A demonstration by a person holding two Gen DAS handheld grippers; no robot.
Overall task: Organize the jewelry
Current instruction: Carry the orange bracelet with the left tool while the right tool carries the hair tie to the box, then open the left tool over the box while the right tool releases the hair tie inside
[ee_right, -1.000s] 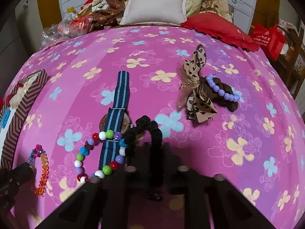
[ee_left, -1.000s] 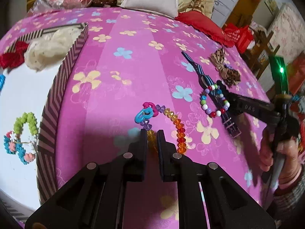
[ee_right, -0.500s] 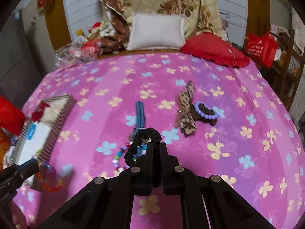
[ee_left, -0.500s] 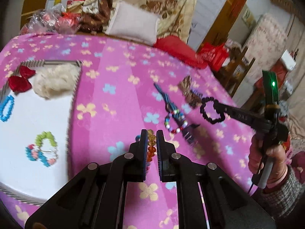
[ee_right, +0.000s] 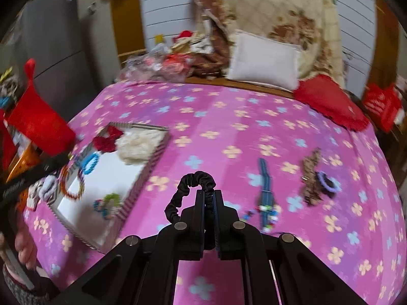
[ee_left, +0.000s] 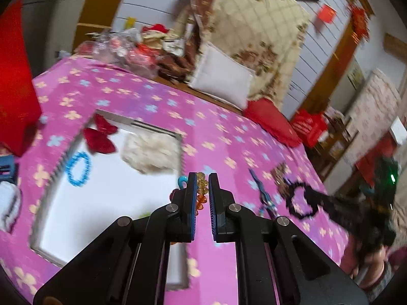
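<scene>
My left gripper point(ee_left: 202, 178) is shut on an orange and yellow beaded bracelet point(ee_left: 201, 190) and holds it in the air above the near right part of the white box point(ee_left: 101, 203). The bracelet also shows hanging over the box in the right wrist view point(ee_right: 72, 183). My right gripper point(ee_right: 209, 193) is shut on a black scrunchie point(ee_right: 190, 183) and holds it above the pink flowered bedspread point(ee_right: 254, 132), right of the box point(ee_right: 109, 178). In the left wrist view the scrunchie point(ee_left: 300, 198) hangs from the right gripper's tip.
The box holds a red bow point(ee_left: 100, 134), a cream fluffy piece point(ee_left: 150, 152), a blue bracelet point(ee_left: 78, 169) and a green and blue one point(ee_right: 106, 203). On the bedspread lie a striped watch with a bead bracelet point(ee_right: 265, 190), and a leopard bow with a purple bracelet point(ee_right: 318, 178).
Both grippers have lifted their pieces off the bedspread and risen. The left one has carried the beaded bracelet left over the box; the right one has followed left with the scrunchie.
</scene>
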